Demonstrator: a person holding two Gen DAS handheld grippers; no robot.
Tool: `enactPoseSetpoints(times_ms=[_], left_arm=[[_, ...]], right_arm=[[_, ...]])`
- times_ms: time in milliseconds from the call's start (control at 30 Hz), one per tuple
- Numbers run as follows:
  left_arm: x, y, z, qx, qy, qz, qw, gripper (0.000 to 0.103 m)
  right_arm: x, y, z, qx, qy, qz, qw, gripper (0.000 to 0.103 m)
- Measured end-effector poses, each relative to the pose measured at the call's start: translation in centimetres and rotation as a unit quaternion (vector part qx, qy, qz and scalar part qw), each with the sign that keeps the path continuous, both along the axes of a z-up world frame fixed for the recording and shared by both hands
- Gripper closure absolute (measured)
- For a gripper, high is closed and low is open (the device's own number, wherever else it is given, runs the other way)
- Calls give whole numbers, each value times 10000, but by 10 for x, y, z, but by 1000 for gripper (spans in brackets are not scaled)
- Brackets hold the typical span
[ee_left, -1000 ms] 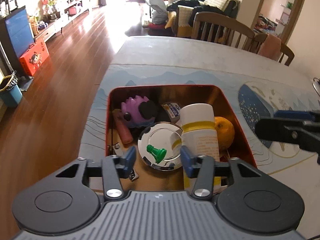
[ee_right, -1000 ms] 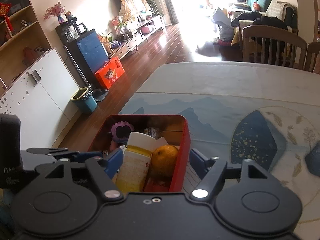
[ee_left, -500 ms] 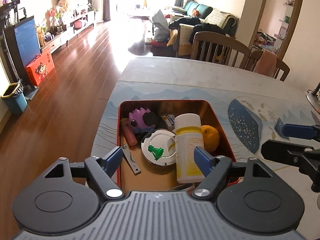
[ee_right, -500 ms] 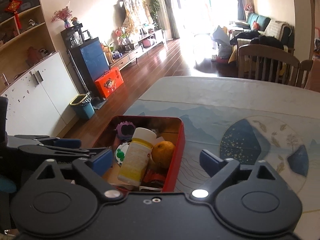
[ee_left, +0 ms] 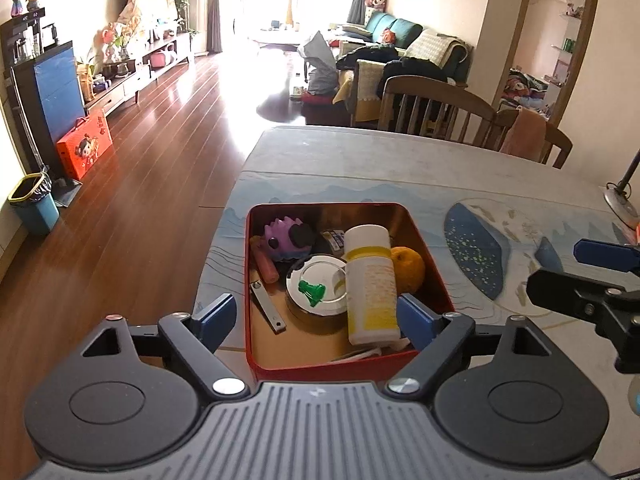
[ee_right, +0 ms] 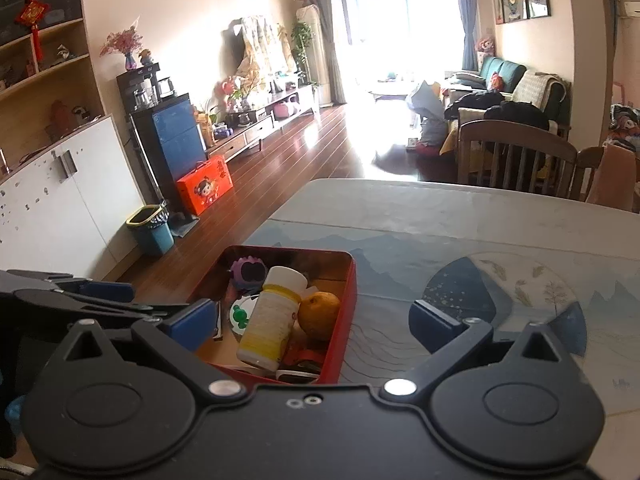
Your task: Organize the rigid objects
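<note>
Both my claws have pulled back from the red rectangular metal tin point(ee_left: 332, 364), jaws just spread wide, empty. Left gripper point(ee_left: 316, 316), right gripper point(ee_right: 312, 320). Tin on patterned table point(ee_left: 360, 160) holds white-yellow plastic bottle point(ee_left: 372, 280), orange fruit point(ee_left: 410, 268), purple spiky toy point(ee_left: 286, 240), round silver lid point(ee_left: 320, 284).

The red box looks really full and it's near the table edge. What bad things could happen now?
1. The red box sits close to the table's left edge; a nudge from the left gripper might slide it toward the floor.
2. The white bottle lies tilted on the round tin, beside the orange; it may roll if the box is bumped.
</note>
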State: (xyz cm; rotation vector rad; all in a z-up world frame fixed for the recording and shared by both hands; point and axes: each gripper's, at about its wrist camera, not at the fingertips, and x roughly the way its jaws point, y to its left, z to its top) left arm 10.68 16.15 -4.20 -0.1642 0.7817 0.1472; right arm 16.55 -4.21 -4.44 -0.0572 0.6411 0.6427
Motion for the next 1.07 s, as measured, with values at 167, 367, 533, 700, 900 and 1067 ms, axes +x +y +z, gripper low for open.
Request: enactPoseSetpoints(times_ms=[167, 367, 533, 700, 900, 1067], left_arm=[[-8, -4, 7, 92, -147, -30, 9998, 0], [-11, -9, 10, 162, -181, -69, 9997, 0], [-12, -11, 11, 140, -139, -84, 9998, 0], [-13, -14, 8, 210, -75, -75, 9997, 0], [-11, -13, 6, 97, -14, -103, 9999, 0], [-8, -16, 4, -21, 35, -191, 9998, 0]], right_arm=[[-8, -2, 0, -4, -126, -89, 9999, 0], [-17, -3, 3, -45, -256, -186, 9995, 0], [-18, -2, 3, 5, -214, -205, 9996, 0], [-17, -2, 2, -2, -203, -221, 9995, 0], [-17, -3, 0, -35, -169, -266, 9995, 0], [-16, -5, -1, -66, -146, -294, 9994, 0]])
